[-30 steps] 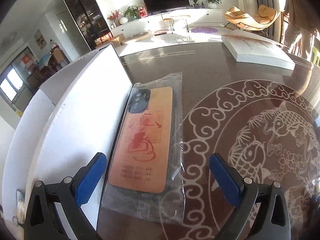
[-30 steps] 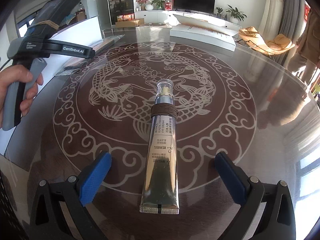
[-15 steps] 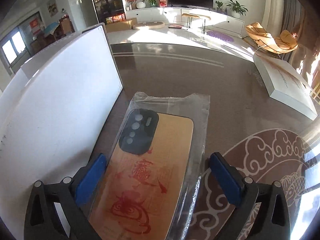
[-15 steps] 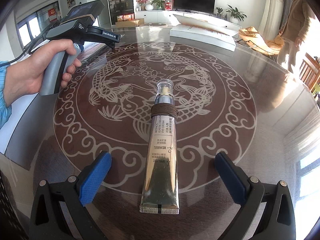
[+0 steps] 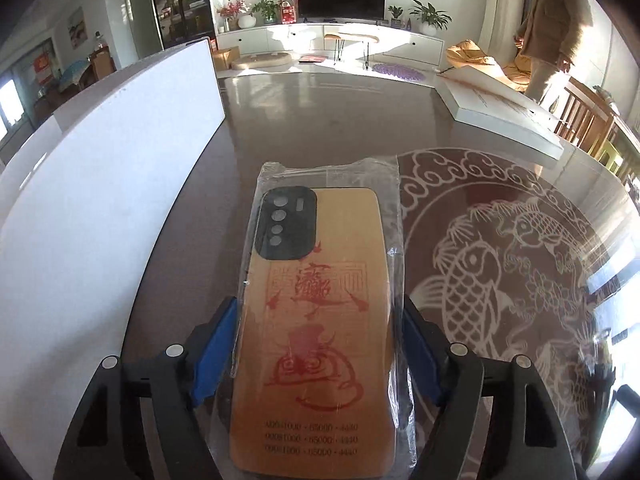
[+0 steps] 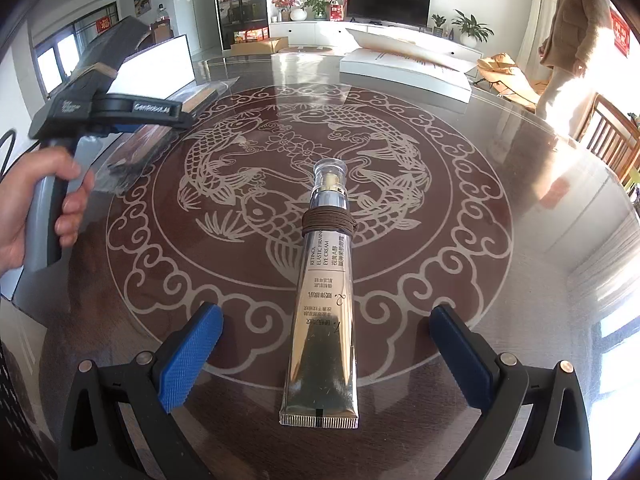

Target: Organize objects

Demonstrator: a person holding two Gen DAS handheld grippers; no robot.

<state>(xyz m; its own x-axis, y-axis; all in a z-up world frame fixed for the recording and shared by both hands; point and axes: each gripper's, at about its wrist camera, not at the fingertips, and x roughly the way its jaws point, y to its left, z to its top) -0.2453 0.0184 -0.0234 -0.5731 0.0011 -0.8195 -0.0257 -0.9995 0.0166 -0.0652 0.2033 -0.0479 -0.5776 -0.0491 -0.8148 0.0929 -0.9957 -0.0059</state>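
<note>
A wood-coloured phone case (image 5: pixel 320 320) with red print, sealed in a clear bag, lies on the table beside a white board. My left gripper (image 5: pixel 318 320) straddles its lower half. Its jaws are closing, and the blue pads (image 5: pixel 218 340) touch the bag's two long edges. The right wrist view shows that gripper (image 6: pixel 156 118) in a hand at the left, over the bagged case (image 6: pixel 200 98). A gold eye-cream tube (image 6: pixel 324 304) with a brown band around its neck lies cap away from me. My right gripper (image 6: pixel 326 344) stands open around the tube's flat end, with neither pad touching it.
The round glass table (image 6: pixel 460 200) carries a carp pattern. A white board (image 5: pixel 100 200) stands along the left. A flat white box (image 5: pixel 500 112) lies at the far right edge. A person (image 6: pixel 572 24) stands beyond it near a wooden chair (image 6: pixel 608 128).
The left gripper came up over the bagged case, swung square to it and narrowed its jaws from wide open onto the case's sides. The right gripper and the tube stayed put.
</note>
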